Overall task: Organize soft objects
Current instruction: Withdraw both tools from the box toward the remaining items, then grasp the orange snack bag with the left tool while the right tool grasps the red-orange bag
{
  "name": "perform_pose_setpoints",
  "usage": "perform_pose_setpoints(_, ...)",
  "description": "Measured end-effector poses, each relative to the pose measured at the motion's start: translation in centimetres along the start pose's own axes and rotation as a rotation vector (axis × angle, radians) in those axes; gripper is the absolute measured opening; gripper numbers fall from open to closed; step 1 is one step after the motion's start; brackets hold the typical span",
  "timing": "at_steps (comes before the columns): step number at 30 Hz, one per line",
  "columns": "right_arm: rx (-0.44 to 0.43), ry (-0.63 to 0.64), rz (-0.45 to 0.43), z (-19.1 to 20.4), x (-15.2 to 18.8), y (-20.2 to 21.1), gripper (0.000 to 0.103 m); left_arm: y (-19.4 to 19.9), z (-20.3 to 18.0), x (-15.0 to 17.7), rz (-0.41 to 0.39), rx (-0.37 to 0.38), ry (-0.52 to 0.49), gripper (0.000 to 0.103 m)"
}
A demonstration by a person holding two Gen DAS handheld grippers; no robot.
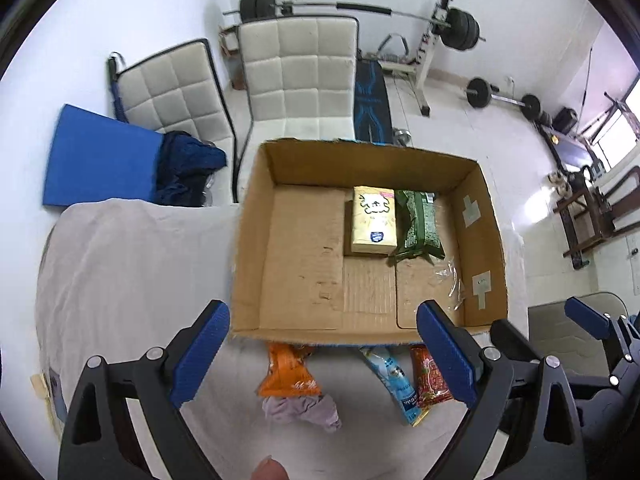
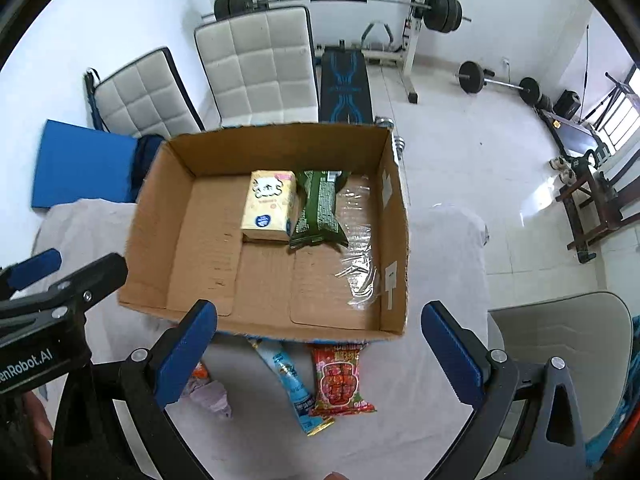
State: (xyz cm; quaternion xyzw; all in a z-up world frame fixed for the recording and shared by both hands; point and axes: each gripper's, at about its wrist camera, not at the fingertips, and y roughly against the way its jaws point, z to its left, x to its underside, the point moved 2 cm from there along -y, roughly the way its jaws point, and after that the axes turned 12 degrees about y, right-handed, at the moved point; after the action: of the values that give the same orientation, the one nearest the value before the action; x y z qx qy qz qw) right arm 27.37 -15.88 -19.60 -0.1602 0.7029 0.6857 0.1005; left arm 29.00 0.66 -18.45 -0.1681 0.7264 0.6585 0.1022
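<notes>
The cardboard box [image 2: 152, 216] holds a yellow tissue pack [image 2: 270, 206] beside a green packet [image 2: 320, 210]. Its near wall partly hides the orange packet [image 1: 288, 376], blue packet [image 2: 290, 384] and red packet [image 2: 340, 382]. The left gripper [image 1: 324, 356] and right gripper [image 2: 320, 354] are both spread, holding nothing.

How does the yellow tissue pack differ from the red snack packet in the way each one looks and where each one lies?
The yellow tissue pack lies inside the cardboard box, against the green packet; the red snack packet lies outside on the white cloth, beside the light blue packet. The tissue pack is a pale, blocky brick with a cartoon print; the snack packet is flat, red and crimped at its ends. Neither is gripped: both grippers hang open.
</notes>
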Motion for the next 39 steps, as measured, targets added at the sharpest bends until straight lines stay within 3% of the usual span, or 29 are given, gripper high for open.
perform_pose_setpoints(6, -0.031, 0.002, -0.03, 0.0, 1.8, 2.9, 0.103, 2.4, 1.5, 2.2, -0.052, -0.011, 0.027, 0.096)
perform_pose_setpoints(11, -0.047, 0.006, 0.022, -0.2, 4.2, 1.7, 0.103, 1.4, 3.9, 4.7, -0.017, -0.048, 0.055, 0.096)
perform_pose_setpoints(16, -0.061, -0.027, 0.141, -1.0, 7.9, -3.1, 0.103, -3.2, 7.7, 7.8, 0.103, -0.116, 0.116, 0.096)
perform_pose_setpoints(22, -0.092, -0.097, 0.289, -2.1, 11.1, -11.1, 0.103, -9.6, 10.9, 10.1, 0.257, -0.128, 0.197, 0.096)
perform_pose_setpoints(27, -0.103, -0.135, 0.373, -2.1, 12.5, -16.0, 0.098, -14.3, 10.4, 10.3, 0.351, -0.085, 0.208, 0.096)
perform_pose_setpoints(29, -0.112, -0.149, 0.39, -2.1, 12.9, -17.2, 0.09, -15.9, 9.7, 9.9, 0.377, -0.062, 0.211, 0.096)
perform_pose_setpoints(34, -0.111, -0.173, 0.419, -2.1, 13.3, -18.9, 0.085, -19.3, 7.6, 9.0, 0.404, -0.049, 0.169, 0.096)
perform_pose_setpoints(35, -0.109, -0.171, 0.42, -2.0, 13.3, -19.1, 0.082, -19.8, 7.2, 9.0, 0.412, -0.051, 0.158, 0.094)
perform_pose_setpoints(36, -0.107, -0.168, 0.428, -1.9, 13.4, -19.4, 0.077, -20.3, 6.9, 9.0, 0.419, -0.057, 0.145, 0.083)
perform_pose_setpoints(37, -0.105, -0.167, 0.437, -1.9, 13.4, -19.6, 0.066, -20.8, 6.5, 9.1, 0.43, -0.062, 0.126, 0.076)
perform_pose_setpoints(38, -0.1, -0.166, 0.445, -1.8, 13.6, -19.7, 0.063, -21.2, 6.3, 9.3, 0.441, -0.067, 0.114, 0.061)
perform_pose_setpoints(39, -0.1, -0.165, 0.447, -1.8, 13.7, -19.7, 0.062, -21.3, 6.2, 9.5, 0.445, -0.075, 0.106, 0.057)
